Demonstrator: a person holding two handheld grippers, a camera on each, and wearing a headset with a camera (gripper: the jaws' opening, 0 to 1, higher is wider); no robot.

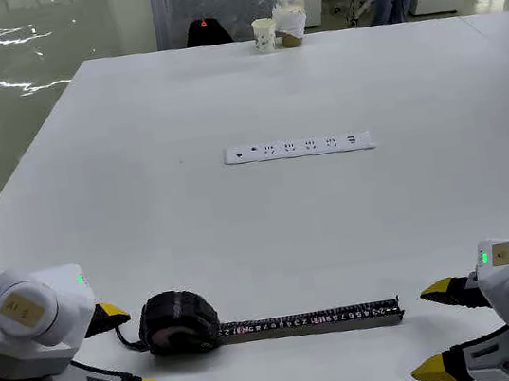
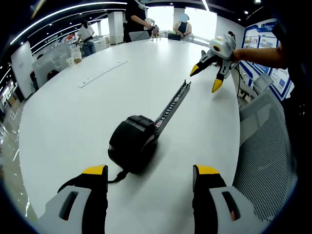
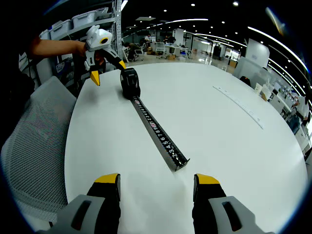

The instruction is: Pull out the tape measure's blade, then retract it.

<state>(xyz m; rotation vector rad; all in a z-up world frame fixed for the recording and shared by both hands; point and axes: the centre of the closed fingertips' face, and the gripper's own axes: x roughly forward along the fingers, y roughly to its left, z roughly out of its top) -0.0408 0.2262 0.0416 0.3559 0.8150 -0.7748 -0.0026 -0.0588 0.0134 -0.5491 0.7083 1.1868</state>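
Looking down in the head view, we log the tape measure lying on the white table near its front edge, with the blade drawn out flat to the right. The left gripper sits just beside the case, jaws spread and holding nothing. The right gripper stands just past the blade's hook end, likewise unclenched and not touching it. Mid-table lies a white power strip. At the far edge a paper cup, contents hidden, stands just beside a clear cup with a straw. That one has something brown at the bottom and is pale above; we cannot tell what it is.

Left gripper view: the yellow-tipped jaws are wide apart, with the black case just ahead between them and its short cord trailing toward us. The blade runs off toward the right gripper, which is empty. A mesh chair stands by the table's edge.

Right gripper view: the jaws are apart, with the hook end just ahead between them, untouched. The numbered blade leads to the case, with the left gripper next to it.
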